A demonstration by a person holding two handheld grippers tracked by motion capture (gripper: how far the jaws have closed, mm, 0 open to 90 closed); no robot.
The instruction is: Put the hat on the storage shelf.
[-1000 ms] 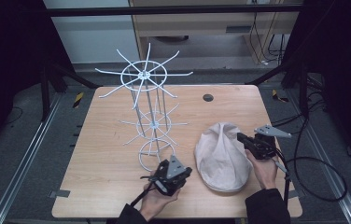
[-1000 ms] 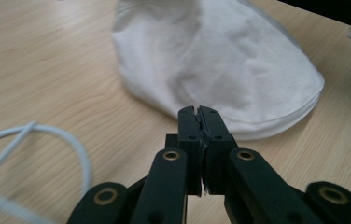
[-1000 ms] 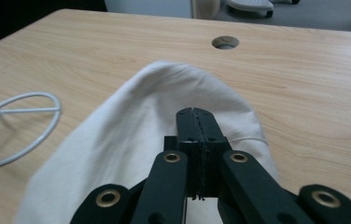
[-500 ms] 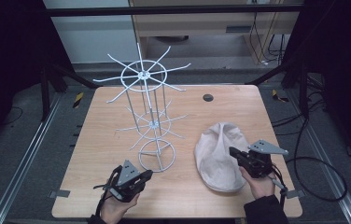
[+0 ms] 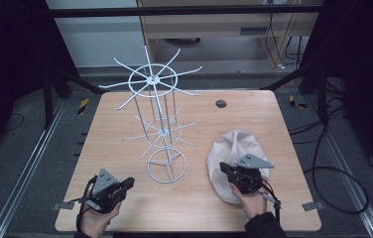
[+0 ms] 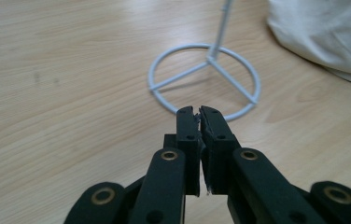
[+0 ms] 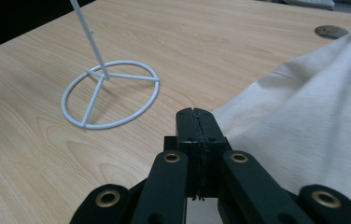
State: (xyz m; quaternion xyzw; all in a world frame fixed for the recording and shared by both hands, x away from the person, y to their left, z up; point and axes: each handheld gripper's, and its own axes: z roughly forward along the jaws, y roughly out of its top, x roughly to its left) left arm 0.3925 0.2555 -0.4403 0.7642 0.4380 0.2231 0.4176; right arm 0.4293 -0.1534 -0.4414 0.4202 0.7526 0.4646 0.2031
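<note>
The cream cap (image 5: 236,158) lies flat on the desk (image 5: 125,124), to the right of the white wire stand (image 5: 164,124) and just beside its ring base. Its long axis runs from the desk's near edge toward the far one. The right gripper (image 5: 226,170) hovers over the cap's near end, fingers closed on nothing. The left gripper (image 5: 127,183) is well to the stand's left, fingers all but closed and empty. The right hand is plainly the nearer, and the cap sits directly under and to the right of its fingers (image 7: 197,123).

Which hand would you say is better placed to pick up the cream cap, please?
Probably the right: the right hand-held gripper, jaws shut, sits over the cream cap, while the left hand-held gripper lies beyond the white wire rack.
</note>
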